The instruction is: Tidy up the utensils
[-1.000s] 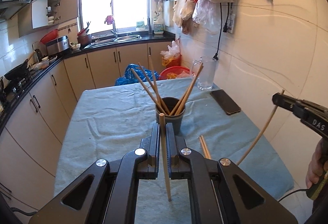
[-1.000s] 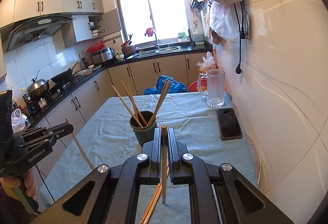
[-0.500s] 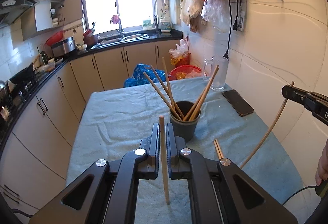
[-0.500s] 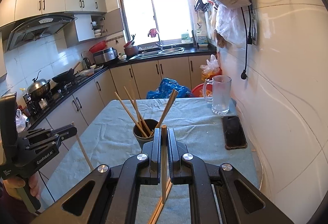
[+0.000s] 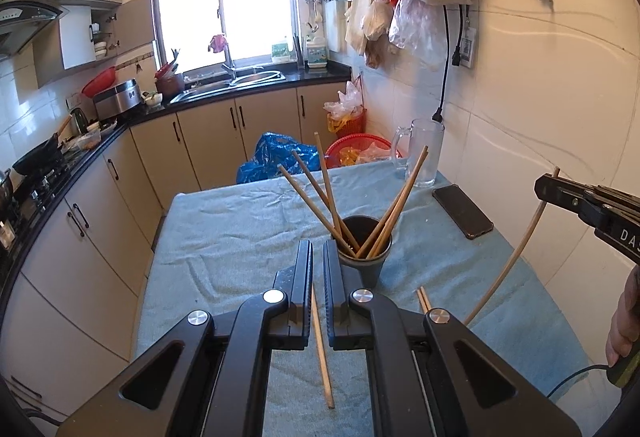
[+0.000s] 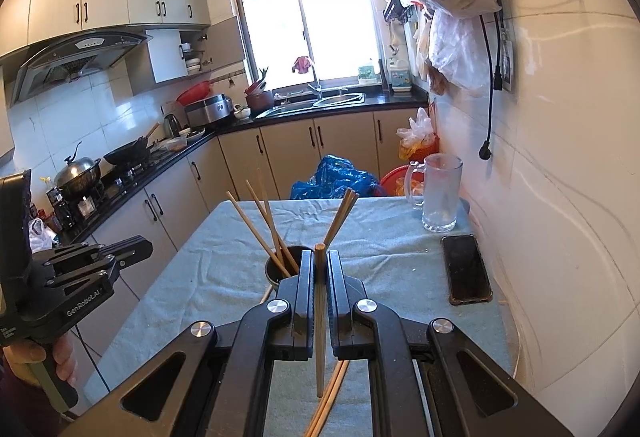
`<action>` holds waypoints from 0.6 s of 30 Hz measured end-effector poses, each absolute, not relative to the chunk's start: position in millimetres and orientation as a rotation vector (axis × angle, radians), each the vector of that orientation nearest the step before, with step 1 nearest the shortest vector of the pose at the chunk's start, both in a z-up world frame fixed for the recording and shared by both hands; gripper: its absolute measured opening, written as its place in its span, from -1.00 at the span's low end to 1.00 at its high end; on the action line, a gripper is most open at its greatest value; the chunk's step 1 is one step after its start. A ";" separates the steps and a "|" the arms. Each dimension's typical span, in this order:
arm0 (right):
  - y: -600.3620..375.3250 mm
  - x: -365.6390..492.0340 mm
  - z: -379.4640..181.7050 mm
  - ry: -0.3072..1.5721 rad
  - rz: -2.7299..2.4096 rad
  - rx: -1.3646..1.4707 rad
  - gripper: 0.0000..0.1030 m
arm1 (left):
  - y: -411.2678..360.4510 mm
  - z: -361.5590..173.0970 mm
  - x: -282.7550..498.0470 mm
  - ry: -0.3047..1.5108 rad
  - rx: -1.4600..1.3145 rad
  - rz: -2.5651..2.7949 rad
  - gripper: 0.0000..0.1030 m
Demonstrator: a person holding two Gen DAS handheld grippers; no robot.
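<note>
A dark cup (image 5: pixel 366 261) holding several wooden chopsticks stands mid-table on the blue-grey cloth (image 5: pixel 224 237). Just short of the cup and slightly left of it, my left gripper (image 5: pixel 318 249) is shut on one chopstick (image 5: pixel 322 349), which hangs down between the fingers. My right gripper (image 6: pixel 320 261) is shut on another chopstick (image 6: pixel 320 337), held upright with its top end poking just above the fingertips; the cup (image 6: pixel 280 269) is partly hidden behind its left finger. Two loose chopsticks (image 5: pixel 423 299) lie on the cloth beside the cup. Each view shows the other gripper at its edge: the right gripper (image 5: pixel 548 189), the left gripper (image 6: pixel 140 247).
A black phone (image 5: pixel 462 211) lies near the right wall, with a glass mug (image 5: pixel 424 153) behind it at the table's far corner. The tiled wall runs along the right side. Kitchen cabinets and a stove line the left, beyond a narrow aisle.
Both grippers have lifted and shifted a little with their chopsticks; the cup now sits lower in the left wrist view. The left chopstick's top no longer shows above the fingertips.
</note>
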State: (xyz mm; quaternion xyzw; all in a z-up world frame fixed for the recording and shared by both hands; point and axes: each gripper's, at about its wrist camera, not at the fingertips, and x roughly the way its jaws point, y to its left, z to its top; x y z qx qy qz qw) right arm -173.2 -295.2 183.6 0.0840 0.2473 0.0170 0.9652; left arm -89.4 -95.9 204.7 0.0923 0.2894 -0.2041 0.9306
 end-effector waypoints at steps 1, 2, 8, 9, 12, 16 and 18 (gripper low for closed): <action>-295.2 -172.2 182.2 0.505 0.037 0.172 -0.88 | -96.1 201.3 -87.0 0.607 0.182 -0.423 -0.90; -295.2 -171.5 180.2 0.510 0.039 0.175 -0.88 | -95.5 197.3 -83.9 0.623 0.170 -0.430 -0.90; -301.5 -166.7 167.5 0.555 0.050 0.220 -0.88 | -84.5 140.4 -49.4 0.812 0.059 -0.484 -0.79; -303.1 -166.1 166.8 0.558 0.053 0.227 -0.88 | -85.5 123.1 -41.7 0.851 0.067 -0.488 -0.66; -308.0 -163.7 162.8 0.569 0.063 0.255 -0.88 | -94.7 80.3 -30.4 0.919 0.133 -0.467 -0.61; -311.3 -159.7 155.9 0.591 0.075 0.279 -0.88 | -102.3 37.4 -15.6 1.019 0.141 -0.462 -0.61; -312.5 -158.2 153.5 0.599 0.075 0.283 -0.88 | -104.0 22.3 -11.0 1.061 0.128 -0.463 -0.61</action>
